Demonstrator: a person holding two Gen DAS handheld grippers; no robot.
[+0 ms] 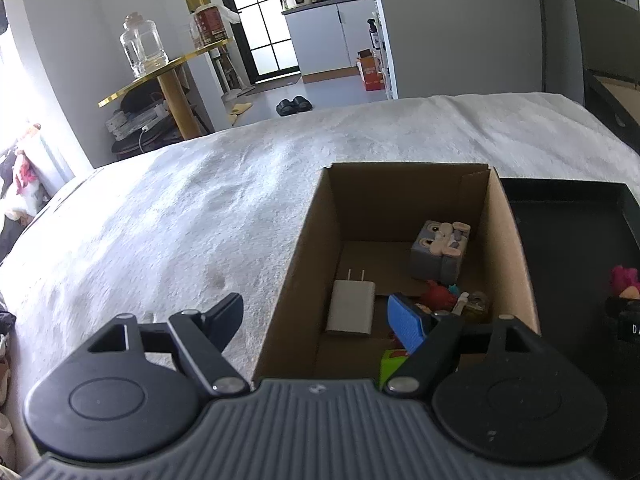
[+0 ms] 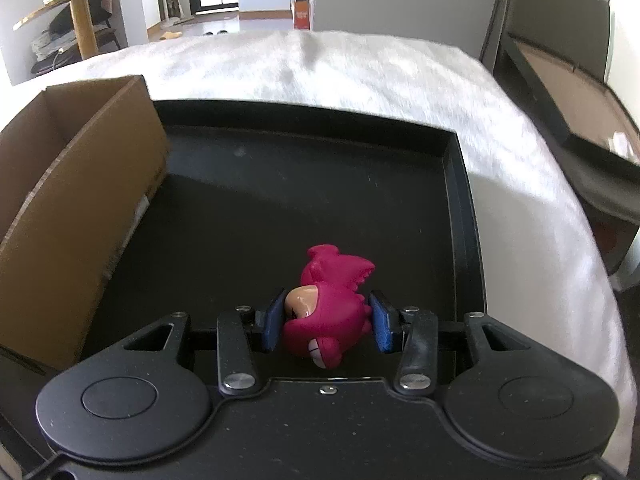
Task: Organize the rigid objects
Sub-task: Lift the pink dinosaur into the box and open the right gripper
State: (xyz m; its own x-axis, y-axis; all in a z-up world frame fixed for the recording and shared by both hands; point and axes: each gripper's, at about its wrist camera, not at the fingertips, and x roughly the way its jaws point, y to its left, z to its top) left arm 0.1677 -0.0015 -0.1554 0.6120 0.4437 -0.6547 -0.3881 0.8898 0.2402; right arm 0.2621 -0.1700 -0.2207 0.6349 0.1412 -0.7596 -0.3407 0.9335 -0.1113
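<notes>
Pink figurine [image 2: 328, 312] sits clamped between the blue pads [image 2: 273, 320] of the right gripper [image 2: 326, 322], over the near part of the black tray [image 2: 460, 184], whose floor looks otherwise bare. The cardboard box [image 2: 80, 200] wall rises close on the left and must be cleared. From the left wrist, the left gripper [image 1: 332, 320] stands apart and empty, straddling the box's near-left wall; inside lie a white charger [image 1: 351, 306], a grey cube toy [image 1: 438, 250] and small pieces. Apparently only this figurine remains.

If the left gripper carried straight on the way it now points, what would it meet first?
Probably the near wall of the cardboard box, which stands between the open fingers of the left gripper; a little higher and it would pass into the box toward the white charger. Depth is unclear.
</notes>
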